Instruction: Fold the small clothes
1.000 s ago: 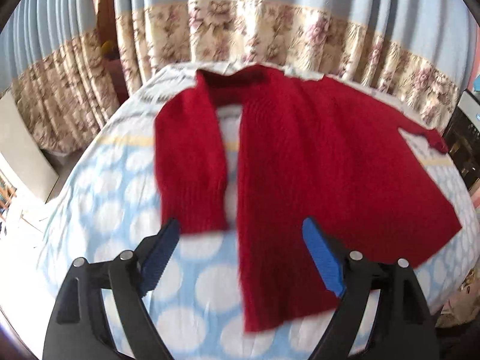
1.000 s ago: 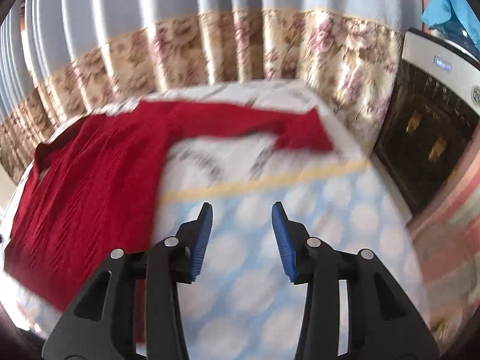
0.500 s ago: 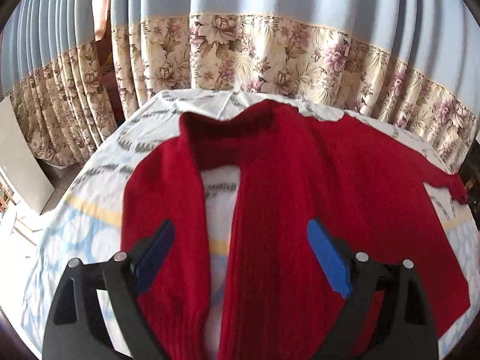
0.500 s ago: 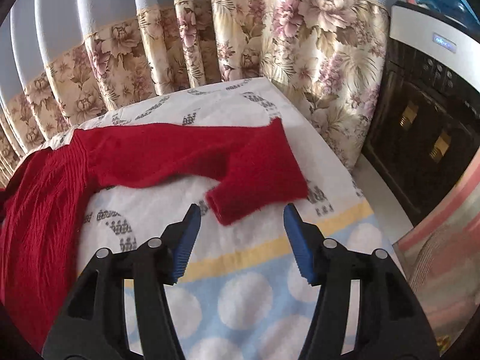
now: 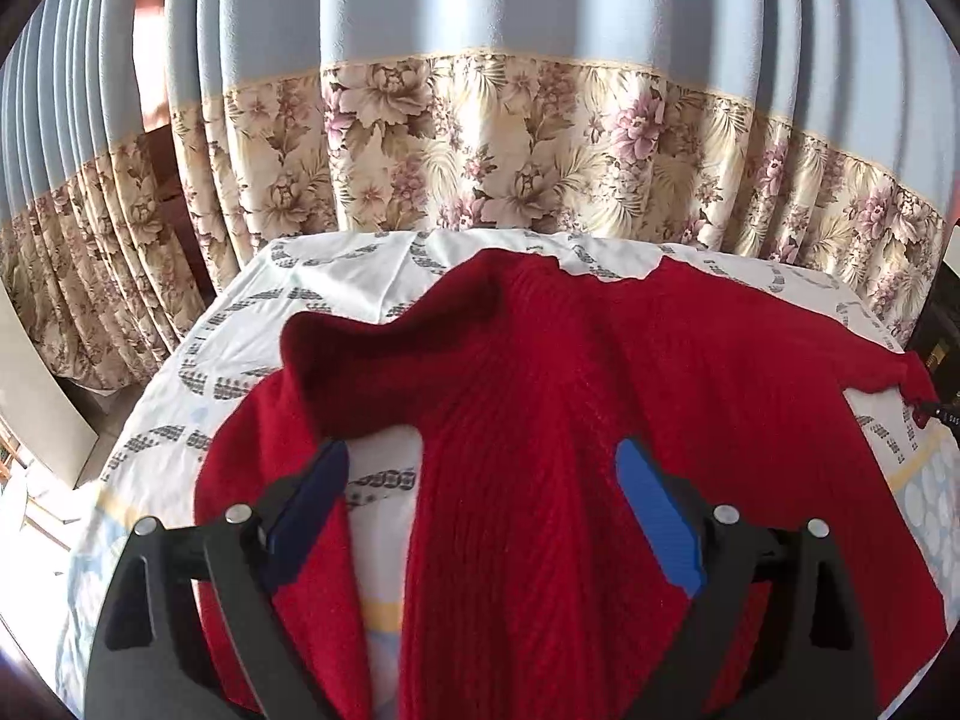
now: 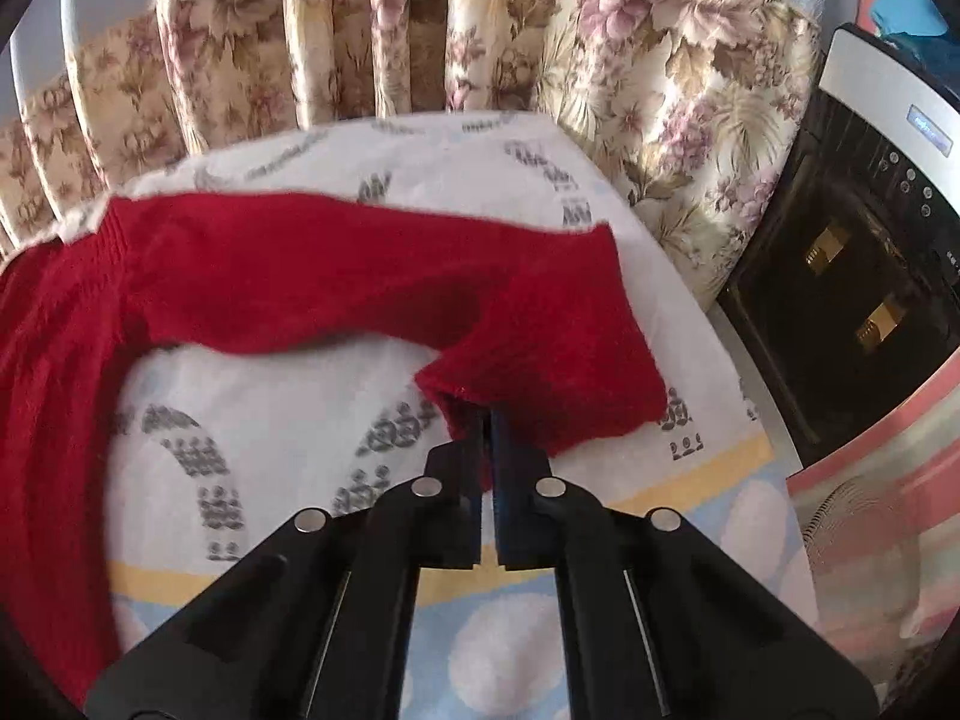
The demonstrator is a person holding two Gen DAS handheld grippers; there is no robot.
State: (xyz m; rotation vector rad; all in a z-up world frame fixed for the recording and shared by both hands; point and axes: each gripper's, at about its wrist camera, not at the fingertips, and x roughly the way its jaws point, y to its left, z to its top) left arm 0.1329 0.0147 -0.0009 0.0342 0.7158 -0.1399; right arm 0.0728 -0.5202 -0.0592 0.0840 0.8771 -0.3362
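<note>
A red knit sweater (image 5: 600, 420) lies spread on a cloth with white, yellow and blue dotted bands (image 5: 336, 276). Its left sleeve (image 5: 252, 468) runs down beside the body, and the collar area is bunched up. My left gripper (image 5: 480, 486) hovers open over the sweater's upper body, with nothing pressed between its blue pads (image 5: 654, 516). The other sleeve (image 6: 336, 282) stretches out to the right across the cloth. My right gripper (image 6: 487, 420) is shut on the edge of that sleeve's cuff (image 6: 552, 360).
Floral curtains (image 5: 510, 156) hang close behind the covered surface. A black-and-white appliance (image 6: 870, 228) stands to its right, with a fan (image 6: 852, 546) low beside it. The cloth's far edge (image 6: 456, 120) and right edge drop off near the sleeve.
My left gripper moved forward over the sweater toward the collar. My right gripper moved forward to the sleeve cuff, widened, then shut on the cuff's edge.
</note>
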